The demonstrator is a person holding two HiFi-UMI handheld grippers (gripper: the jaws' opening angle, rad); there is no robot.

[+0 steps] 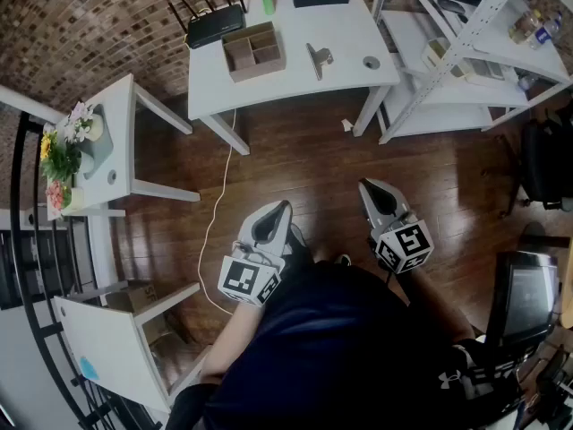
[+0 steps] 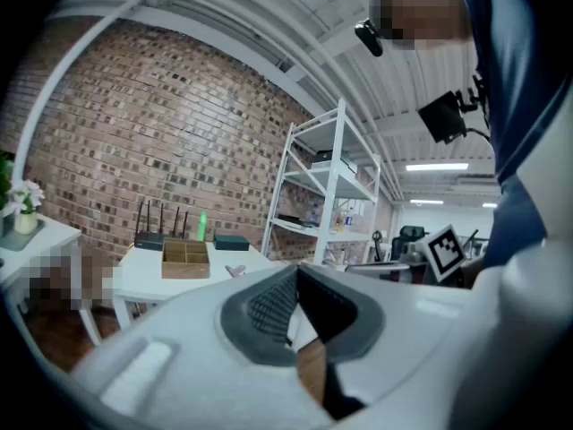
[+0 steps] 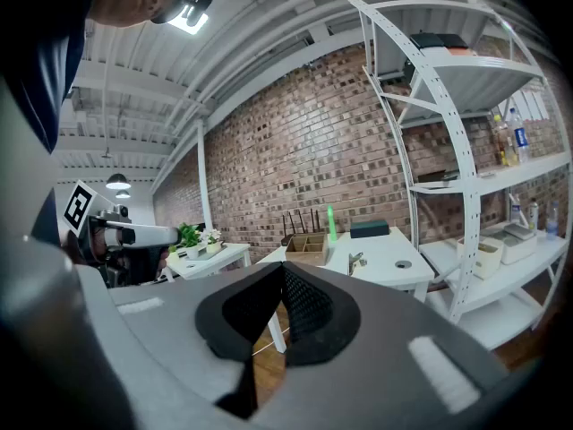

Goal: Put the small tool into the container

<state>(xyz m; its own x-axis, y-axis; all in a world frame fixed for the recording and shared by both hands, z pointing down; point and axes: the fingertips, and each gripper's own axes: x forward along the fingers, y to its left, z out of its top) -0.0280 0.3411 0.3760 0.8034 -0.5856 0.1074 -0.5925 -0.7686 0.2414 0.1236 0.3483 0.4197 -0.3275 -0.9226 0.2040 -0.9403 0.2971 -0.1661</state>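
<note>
Task not started: the tool [image 1: 318,59] lies on the white worktop [image 1: 345,30], near the right side of the wooden container [image 1: 258,65] but not touching it, and the container's compartments appear empty. The left hand-held gripper [image 1: 283,208] and the right hand-held gripper [image 1: 366,187] are both clenched on nothing, held over the floor [image 1: 295,150] close to the person and well apart from the worktop. Remaining, as judged: approach the worktop, spread one pair of jaws, grasp the tool, carry it over the container and release it inside.
</note>
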